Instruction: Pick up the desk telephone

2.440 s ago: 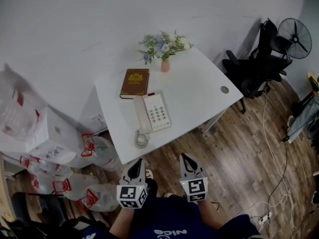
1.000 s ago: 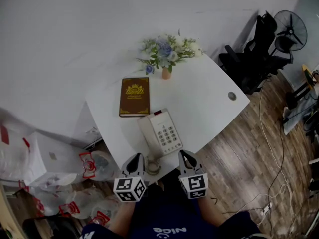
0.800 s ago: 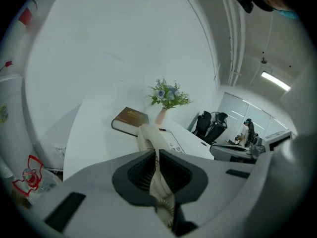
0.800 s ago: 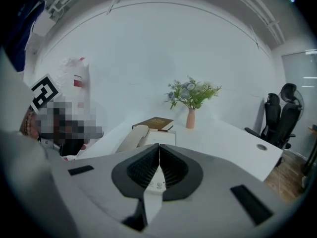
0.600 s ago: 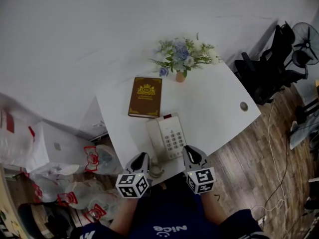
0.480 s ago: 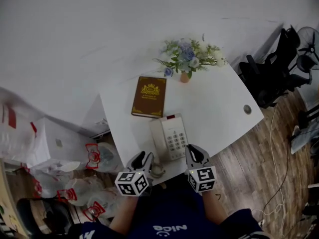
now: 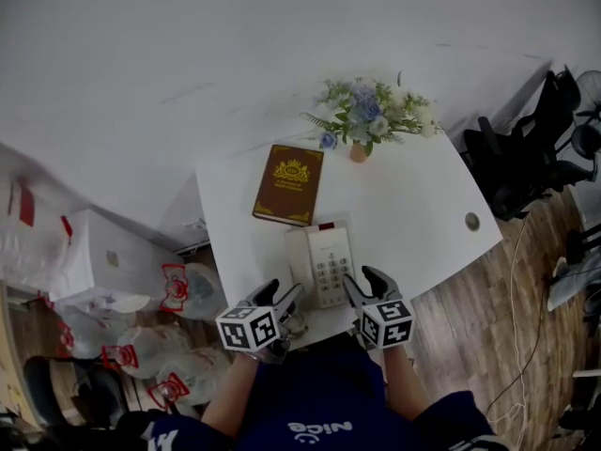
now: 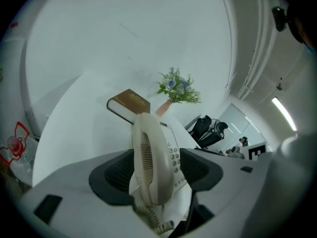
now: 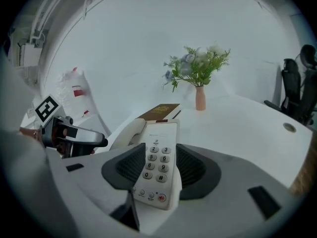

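item 1: desk telephone [image 7: 320, 265], off-white, lying flat near the front edge of the white table [image 7: 413, 205]; handset [image 8: 148, 157] cradled along its left side, keypad [image 9: 156, 165] on its right, coiled cord [image 8: 153, 219] trailing from its near end towards the table edge.

item 2: left gripper [image 7: 283, 297], at the telephone's near left corner, pointing down and forward. jaws are opening; the handset stands between the 2 dark pads, and neither pad looks pressed on it. released, gripping nothing.

item 3: right gripper [image 7: 365, 285], at the telephone's near right corner, angled down likewise. jaws are opening; the keypad half of the body lies between the pads with a gap on each side. released, gripping nothing.

item 4: brown book [image 7: 289, 183] with gold crest, lying flat just behind the telephone, its near edge close to the telephone's far end.

item 5: small pinkish vase [image 7: 360, 150] holding blue and white flowers [image 7: 371, 116], upright at the table's back edge, to the right of the book.

item 6: round grommet [image 7: 472, 221] in the tabletop near the right edge.

item 7: clear plastic bags [image 7: 169, 289] with red print, heaped on the floor left of the table.

item 8: black office chair [image 7: 526, 158], right of the table on the wooden floor [image 7: 498, 327].
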{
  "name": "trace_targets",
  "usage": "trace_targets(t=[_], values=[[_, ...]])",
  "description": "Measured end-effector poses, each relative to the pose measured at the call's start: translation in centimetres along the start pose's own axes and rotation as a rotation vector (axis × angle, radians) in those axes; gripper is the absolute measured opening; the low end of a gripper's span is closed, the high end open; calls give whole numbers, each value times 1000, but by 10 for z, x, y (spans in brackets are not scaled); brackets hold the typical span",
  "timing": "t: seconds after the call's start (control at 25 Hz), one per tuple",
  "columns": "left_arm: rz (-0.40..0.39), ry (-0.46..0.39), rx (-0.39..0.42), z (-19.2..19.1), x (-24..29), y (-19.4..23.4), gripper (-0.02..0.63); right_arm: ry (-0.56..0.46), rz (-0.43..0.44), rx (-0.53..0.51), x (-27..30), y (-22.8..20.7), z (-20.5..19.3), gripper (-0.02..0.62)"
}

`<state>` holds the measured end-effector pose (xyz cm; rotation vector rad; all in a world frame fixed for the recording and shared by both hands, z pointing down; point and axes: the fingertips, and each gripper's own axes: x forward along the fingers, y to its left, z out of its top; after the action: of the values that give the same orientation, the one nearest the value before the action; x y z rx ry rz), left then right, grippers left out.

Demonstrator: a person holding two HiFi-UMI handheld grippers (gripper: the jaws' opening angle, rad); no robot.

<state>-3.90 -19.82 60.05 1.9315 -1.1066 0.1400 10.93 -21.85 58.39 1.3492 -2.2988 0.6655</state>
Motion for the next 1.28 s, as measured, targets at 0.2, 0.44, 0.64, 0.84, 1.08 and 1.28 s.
trace_targets(t=[0.2,0.44,0.64,0.84,1.08,1.28], values=[[-25,50,-141,4,15,10,319,78,93,100,17,-10,1,193],[-82,87,-260,9,32,20,339,204,286,293,40,-14,-8,193],[-131,83,-329,15,46,21,353,224,367,420,42,-24,-4,187],[-110,135,-310,7,54,22,357,218,346,436,53,-39,5,217],[-143,164,-342,0,60,19,362,322,382,434,69,-36,-12,236],[-202,179,-370,-1,65,14,365,371,438,509,77,-34,-22,241]])
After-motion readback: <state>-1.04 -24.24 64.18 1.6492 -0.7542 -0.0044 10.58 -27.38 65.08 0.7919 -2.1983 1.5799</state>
